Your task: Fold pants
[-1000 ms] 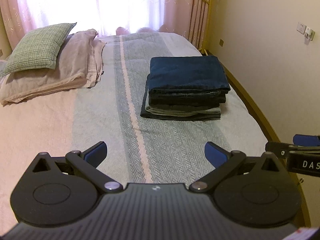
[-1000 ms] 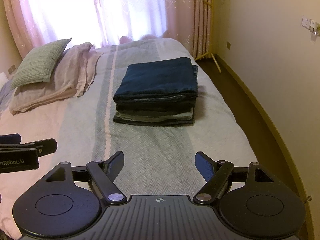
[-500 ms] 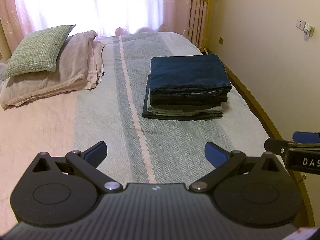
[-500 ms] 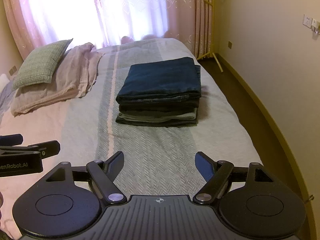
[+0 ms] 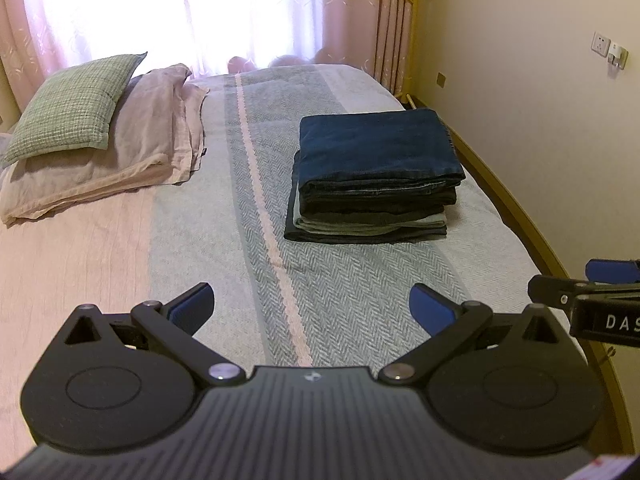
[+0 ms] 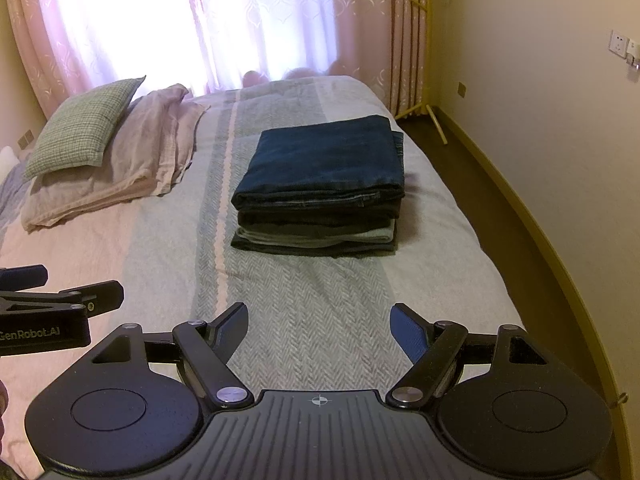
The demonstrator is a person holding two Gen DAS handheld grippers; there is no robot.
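Almost nothing has shifted since earlier. Both claws, left claw [image 5: 311, 306] and right claw [image 6: 319, 328], hover released and empty; reaching in could topple the pants stack [image 5: 376, 178].

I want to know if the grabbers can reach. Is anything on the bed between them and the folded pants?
Nothing visible. Only bare striped bedspread lies between the open right gripper, the open left gripper and the stack of folded pants. The pillows sit off to the side.
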